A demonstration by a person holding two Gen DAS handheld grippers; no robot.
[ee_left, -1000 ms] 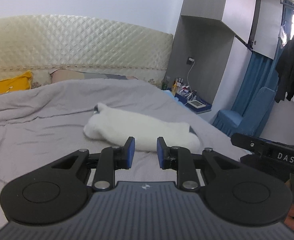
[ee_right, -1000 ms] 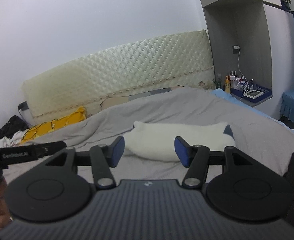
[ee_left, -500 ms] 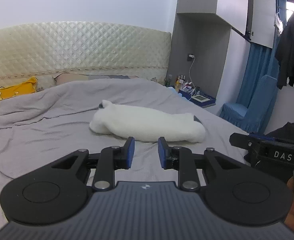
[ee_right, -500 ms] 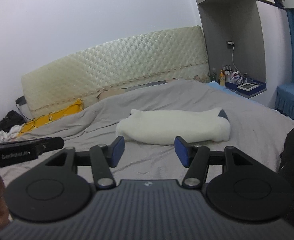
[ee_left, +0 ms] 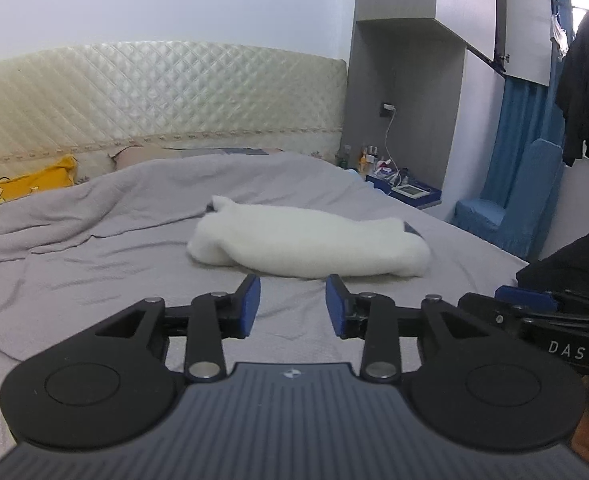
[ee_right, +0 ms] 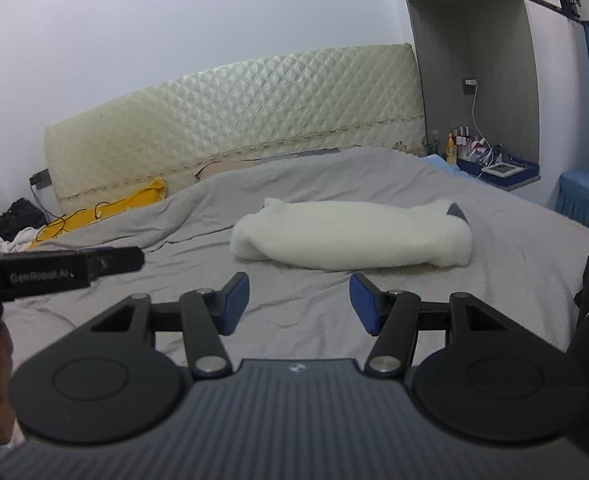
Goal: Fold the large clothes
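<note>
White garment (ee_left: pixel 310 246): it lies bunched in a thick roll on the grey sheet (ee_left: pixel 94 280), near the middle of the bed, ahead of both grippers and touched by neither
Left gripper (ee_left: pixel 292 305): the jaws are opening and nothing is between them; only sheet shows in the gap
Right gripper (ee_right: pixel 299 303): the jaws stand apart and empty; the garment (ee_right: pixel 350 240) is beyond the tips
Risk, grip: the fabric looks thick and fluffy; I judge that a pinch on the roll could take several layers at once, and then it would not spread flat
Risk, sheet: the sheet is loose and wrinkled; a low pinch could catch it together with the garment
Risk, hands: the two grippers are near each other; they could collide if both go for the same end
Surface: a soft bed; a quilted cream headboard (ee_left: pixel 154 92) behind; a yellow cushion (ee_left: pixel 22 190) at the left
Room: a grey cabinet (ee_left: pixel 410 100), a small shelf with bottles (ee_right: pixel 494 168), a blue chair (ee_left: pixel 510 216), dark clothes (ee_left: pixel 586 92) hanging at the right
</note>
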